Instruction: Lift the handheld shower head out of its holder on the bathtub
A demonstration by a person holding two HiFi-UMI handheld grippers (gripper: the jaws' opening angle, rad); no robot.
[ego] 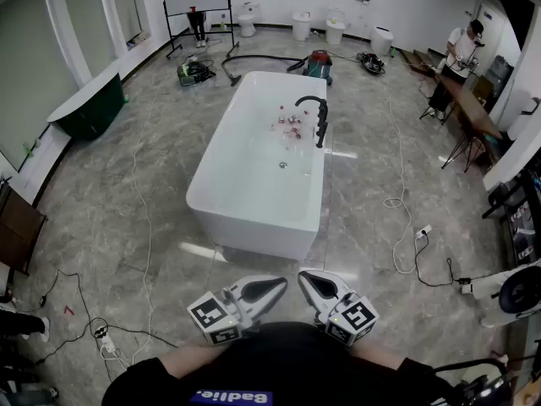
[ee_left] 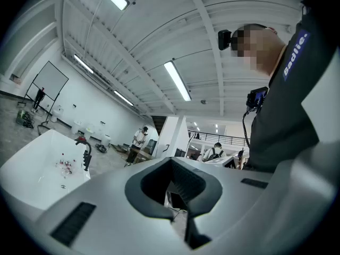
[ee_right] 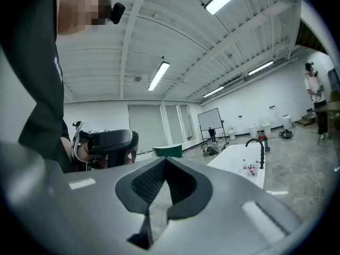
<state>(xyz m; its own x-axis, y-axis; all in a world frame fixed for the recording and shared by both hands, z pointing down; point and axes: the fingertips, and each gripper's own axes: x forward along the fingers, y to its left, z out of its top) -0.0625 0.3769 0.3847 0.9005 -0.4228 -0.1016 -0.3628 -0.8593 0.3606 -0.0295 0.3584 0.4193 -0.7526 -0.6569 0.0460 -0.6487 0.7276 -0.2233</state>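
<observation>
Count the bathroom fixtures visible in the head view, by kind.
Toilets: 4
Bathtubs: 2, a white bathtub and a dark green bathtub
Black tub faucet: 1
Total: 7
</observation>
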